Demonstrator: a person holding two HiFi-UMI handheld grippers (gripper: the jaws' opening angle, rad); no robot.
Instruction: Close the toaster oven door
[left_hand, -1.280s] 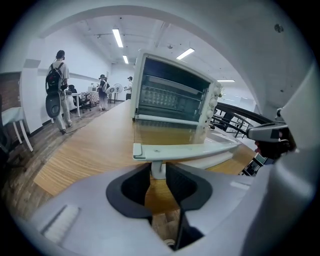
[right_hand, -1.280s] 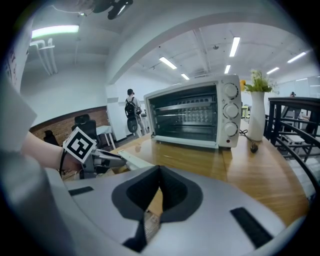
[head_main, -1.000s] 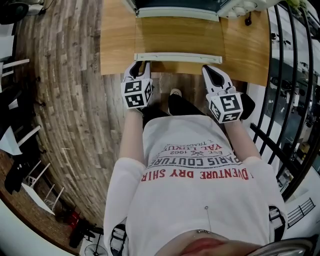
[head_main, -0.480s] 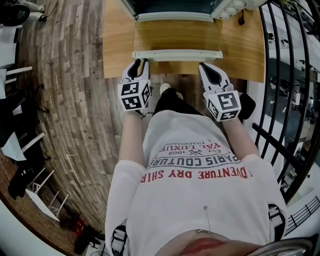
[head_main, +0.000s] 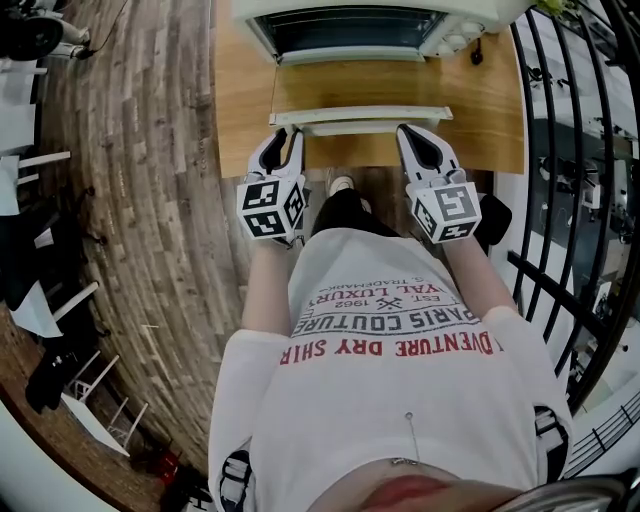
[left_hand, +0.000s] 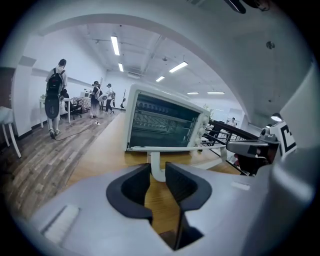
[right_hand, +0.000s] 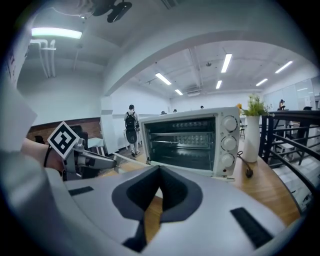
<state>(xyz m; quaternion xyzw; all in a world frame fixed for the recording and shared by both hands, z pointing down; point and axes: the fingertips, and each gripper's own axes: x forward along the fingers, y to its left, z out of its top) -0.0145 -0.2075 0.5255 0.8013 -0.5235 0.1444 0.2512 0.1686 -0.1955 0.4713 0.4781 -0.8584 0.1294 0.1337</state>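
The white toaster oven (head_main: 370, 25) stands at the table's far side, its glass door (head_main: 360, 85) hanging open towards me with the white handle (head_main: 360, 117) along its near edge. My left gripper (head_main: 285, 140) is at the handle's left end. In the left gripper view the handle's post (left_hand: 156, 167) sits between the tips of my left gripper (left_hand: 157, 172), whose jaws are opening, the pads close on either side. My right gripper (head_main: 413, 138) rests just below the handle's right end. Its jaws meet, with nothing between them (right_hand: 159, 172), facing the oven (right_hand: 200, 140).
The oven rests on a wooden table (head_main: 240, 100) with plank floor to the left. A black railing (head_main: 570, 200) runs along the right. A white vase (right_hand: 251, 142) and a plug (right_hand: 248, 172) stand right of the oven. People (left_hand: 54, 97) stand far off.
More of the oven has come into the top of the head view and the door looks shorter. Both grippers stay at the handle's ends, slightly closer to it.
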